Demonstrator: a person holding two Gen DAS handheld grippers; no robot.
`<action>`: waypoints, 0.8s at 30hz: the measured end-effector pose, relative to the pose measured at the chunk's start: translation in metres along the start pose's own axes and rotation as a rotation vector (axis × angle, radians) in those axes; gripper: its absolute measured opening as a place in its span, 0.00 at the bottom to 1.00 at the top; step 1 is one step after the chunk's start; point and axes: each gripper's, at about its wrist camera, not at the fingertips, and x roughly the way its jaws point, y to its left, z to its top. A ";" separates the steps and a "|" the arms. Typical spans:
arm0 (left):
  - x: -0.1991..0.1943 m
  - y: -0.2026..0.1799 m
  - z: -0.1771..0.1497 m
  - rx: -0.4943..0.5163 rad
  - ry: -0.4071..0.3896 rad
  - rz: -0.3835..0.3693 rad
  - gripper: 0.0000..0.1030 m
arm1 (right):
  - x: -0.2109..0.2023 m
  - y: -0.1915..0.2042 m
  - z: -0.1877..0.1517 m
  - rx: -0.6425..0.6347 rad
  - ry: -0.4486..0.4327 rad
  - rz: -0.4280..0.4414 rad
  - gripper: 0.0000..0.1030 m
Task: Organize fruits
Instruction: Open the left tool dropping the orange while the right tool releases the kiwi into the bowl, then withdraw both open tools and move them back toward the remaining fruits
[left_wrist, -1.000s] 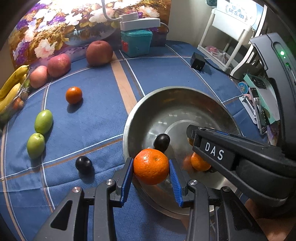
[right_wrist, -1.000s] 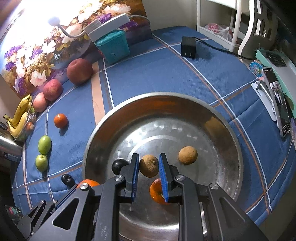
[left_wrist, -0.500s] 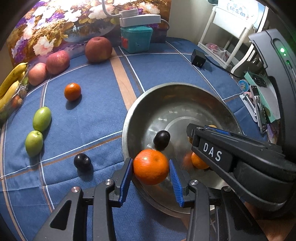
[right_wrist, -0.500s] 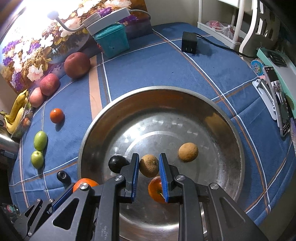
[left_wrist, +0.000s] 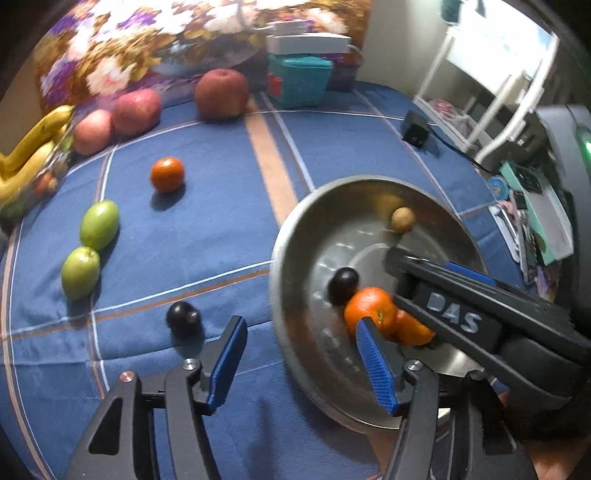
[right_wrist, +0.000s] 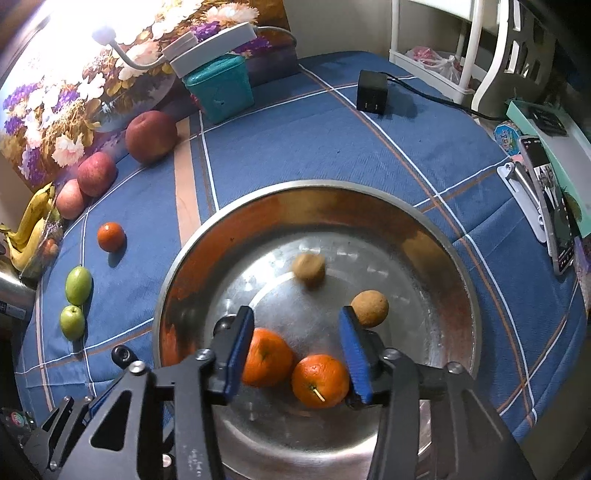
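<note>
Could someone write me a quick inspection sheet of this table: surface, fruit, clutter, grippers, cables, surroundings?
Surface: blue striped cloth.
Job's things: metal bowl holds two oranges, two brown fruits, one dark plum; orange, green fruits, apples, bananas, plum remain outside.
Clutter: teal box, phone.
Grippers: left gripper and right gripper open, just released fruit.
Cables: black adapter with cord.
Surroundings: floral picture, white rack.

Orange mandarins (right_wrist: 320, 380), blue striped tablecloth (right_wrist: 295, 147)
</note>
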 end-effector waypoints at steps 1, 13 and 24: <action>0.000 0.003 0.000 -0.011 0.003 0.005 0.66 | 0.000 0.000 0.000 -0.002 -0.004 -0.003 0.58; -0.014 0.065 0.000 -0.219 -0.018 0.107 0.72 | -0.003 0.002 0.003 -0.021 -0.010 -0.006 0.63; -0.034 0.123 -0.002 -0.346 -0.066 0.202 0.74 | -0.006 0.027 -0.006 -0.096 -0.010 0.020 0.63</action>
